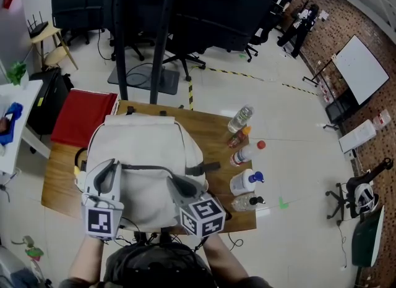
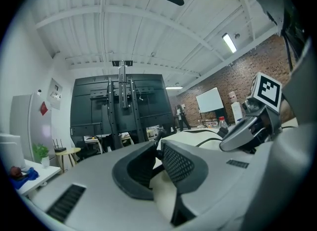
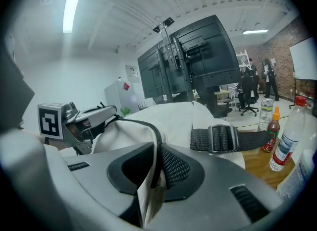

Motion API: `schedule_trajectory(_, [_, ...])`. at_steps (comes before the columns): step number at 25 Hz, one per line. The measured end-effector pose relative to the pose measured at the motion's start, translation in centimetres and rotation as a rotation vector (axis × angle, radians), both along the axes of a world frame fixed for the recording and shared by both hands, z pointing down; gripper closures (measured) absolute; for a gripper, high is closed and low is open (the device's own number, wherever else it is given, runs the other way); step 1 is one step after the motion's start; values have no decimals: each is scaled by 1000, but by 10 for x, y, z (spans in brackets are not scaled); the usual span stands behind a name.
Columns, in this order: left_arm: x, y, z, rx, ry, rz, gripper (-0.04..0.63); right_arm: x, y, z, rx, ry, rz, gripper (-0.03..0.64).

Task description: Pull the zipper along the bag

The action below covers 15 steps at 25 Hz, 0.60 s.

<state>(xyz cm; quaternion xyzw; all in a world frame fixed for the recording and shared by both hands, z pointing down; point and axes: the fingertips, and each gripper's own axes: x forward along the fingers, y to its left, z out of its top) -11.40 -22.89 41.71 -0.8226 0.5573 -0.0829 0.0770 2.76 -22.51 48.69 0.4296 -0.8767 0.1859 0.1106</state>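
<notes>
We see a wooden tabletop (image 1: 216,126) whose right side carries a loose row of bottles: a clear water bottle (image 1: 241,118) farthest back, a sauce bottle (image 1: 239,136) with an orange cap, a red-capped white bottle (image 1: 245,153), a blue-capped white bottle (image 1: 246,182), and a black-capped clear bottle (image 1: 246,203) lying nearest us. By the tabletop's far left corner we find a flat red sheet (image 1: 83,117). On the floor beyond are a wooden stool (image 1: 52,39) and, off to the right, a whiteboard (image 1: 360,68).

The bag (image 1: 145,157) is cream, with a dark zipper (image 3: 151,136) and a black strap (image 3: 247,140). The left tool (image 2: 158,163) and right tool (image 3: 156,168) are grey with black pads and black-and-white marker cubes. The desk (image 1: 216,126) is brown wood, the cloth (image 1: 83,117) red, and the floor tape (image 1: 235,72) has yellow-and-black stripes.
</notes>
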Motion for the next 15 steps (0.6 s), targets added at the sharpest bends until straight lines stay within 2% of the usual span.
schedule_trajectory(4, [-15,-3,-2,-19,32,-30,535,-1,1,-1,1,-4,1,545])
schedule_trajectory(9, [-43,-1,6,-66,30,-92,535,-1,0,-1,0,-9,3,545])
schedule_trajectory(15, [-71,9,15,-77,88,-139,534,-2,0,-2,1,-8,8,543])
